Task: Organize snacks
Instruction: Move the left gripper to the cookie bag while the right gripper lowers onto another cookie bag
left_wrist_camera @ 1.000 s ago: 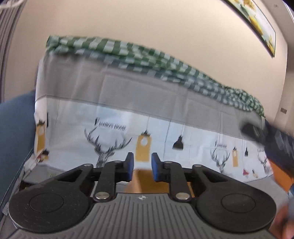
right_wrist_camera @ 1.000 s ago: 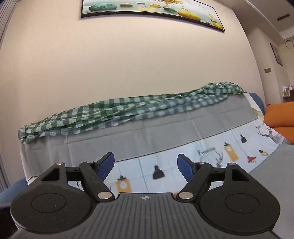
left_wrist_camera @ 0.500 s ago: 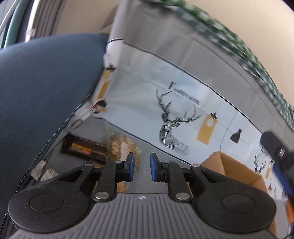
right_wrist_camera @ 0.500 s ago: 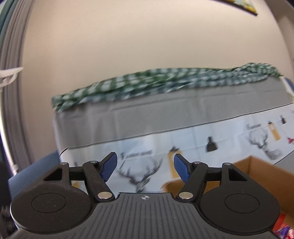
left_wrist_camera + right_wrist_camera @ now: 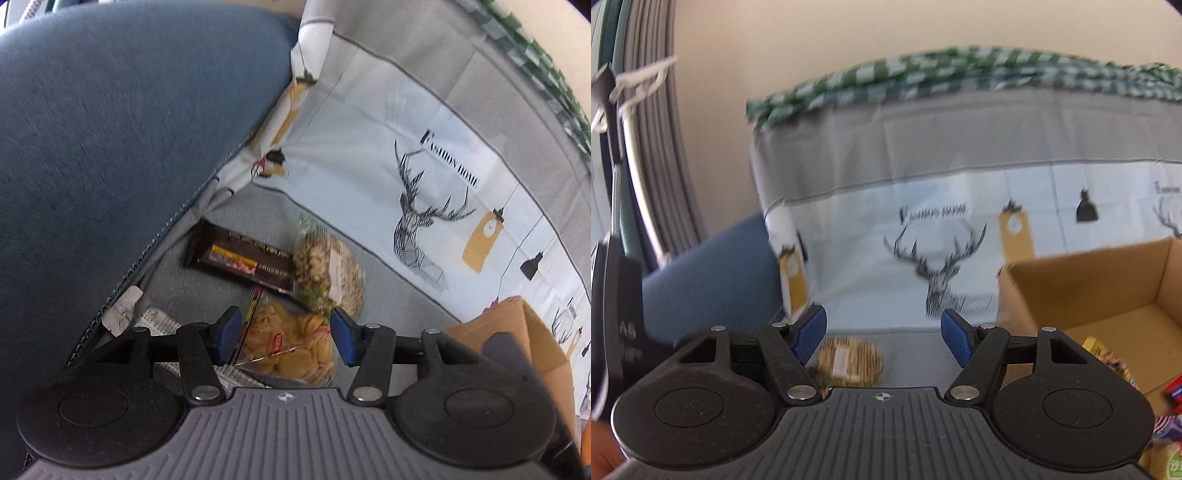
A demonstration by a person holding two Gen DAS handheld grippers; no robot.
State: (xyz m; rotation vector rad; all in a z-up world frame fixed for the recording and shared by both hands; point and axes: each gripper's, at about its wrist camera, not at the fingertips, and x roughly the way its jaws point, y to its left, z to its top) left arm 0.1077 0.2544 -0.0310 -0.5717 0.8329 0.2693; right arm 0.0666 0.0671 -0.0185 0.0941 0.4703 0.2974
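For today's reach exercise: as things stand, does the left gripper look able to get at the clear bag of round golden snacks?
Probably yes: the left gripper has its jaws opening with the clear bag of round golden snacks framed between them, and nothing lies over it.

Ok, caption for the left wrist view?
Left hand-held gripper, jaws opening, over a bag of biscuits beside a nut bag and dark bar.

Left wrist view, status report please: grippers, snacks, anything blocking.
Left gripper jaws opening over the clear bag of golden snacks, nothing gripped. Right gripper open, empty. Dark bar and nut bag loose beside it. Cardboard box unobstructed.
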